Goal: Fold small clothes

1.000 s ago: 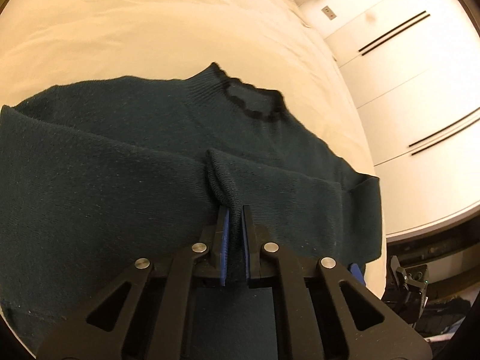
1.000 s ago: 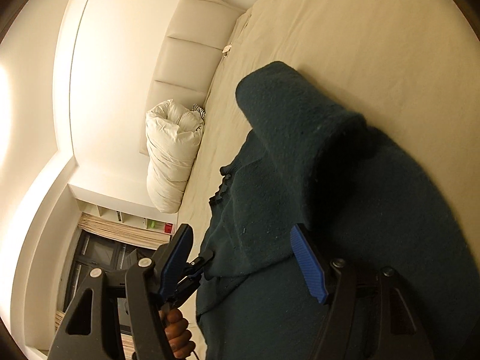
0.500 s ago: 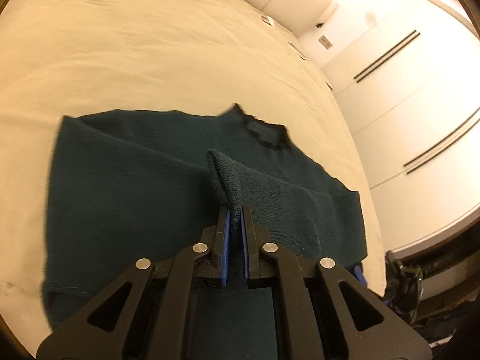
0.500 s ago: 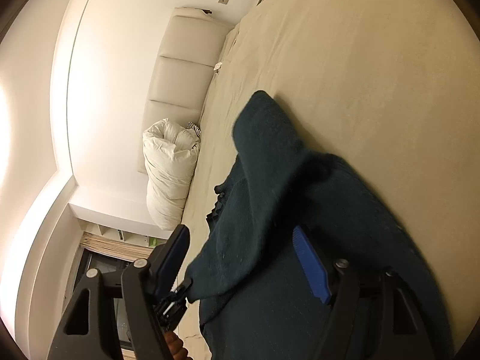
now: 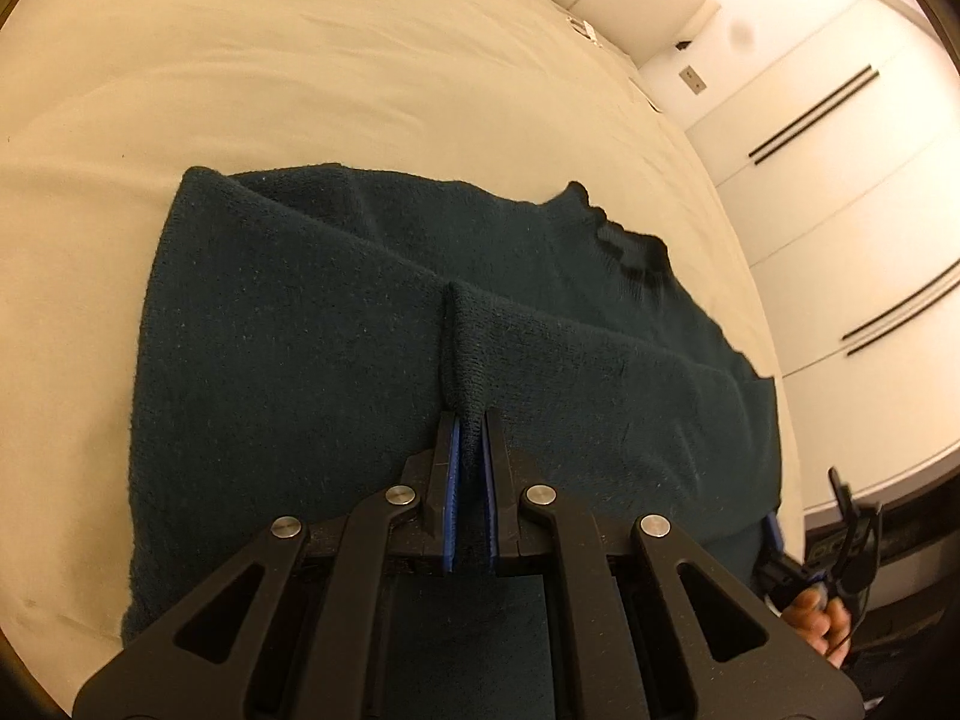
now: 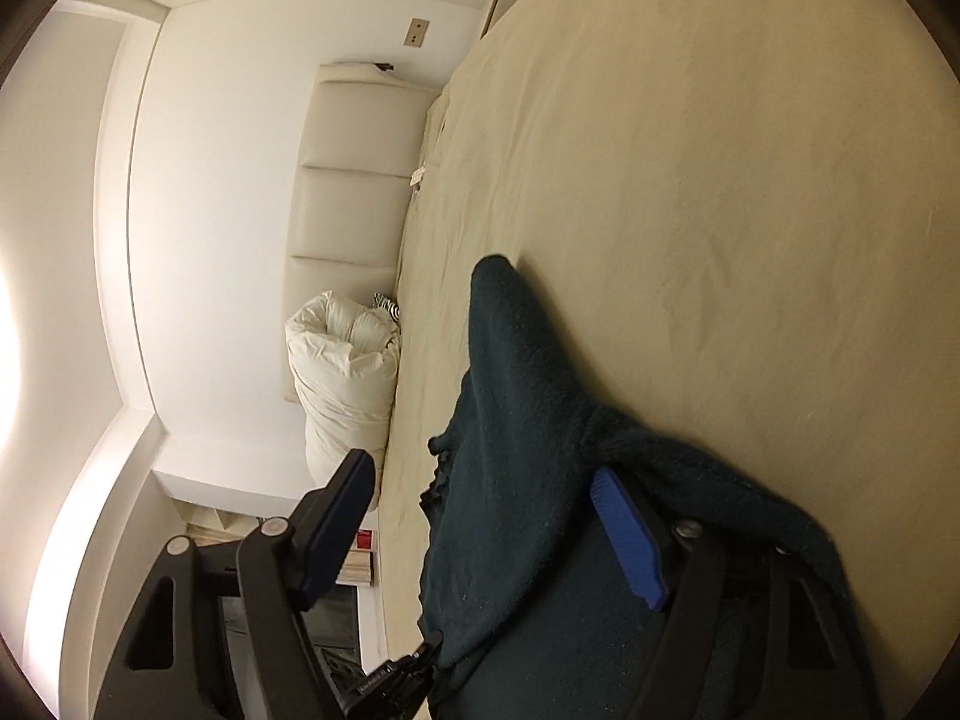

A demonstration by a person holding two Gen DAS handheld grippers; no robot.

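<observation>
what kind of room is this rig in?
Most likely a bedroom, possibly a hotel room. The dark green sweater lies on a wide bed with a cream sheet, a padded headboard stands at its end, and a rolled white duvet sits against it.

The left claw (image 5: 471,420) is clamped on a raised pinch of the dark green sweater (image 5: 288,324), which lies spread across the cream bed (image 5: 300,60), its scalloped neckline (image 5: 624,252) toward the bed's right edge. A hand (image 5: 819,618) shows at the lower right.
</observation>
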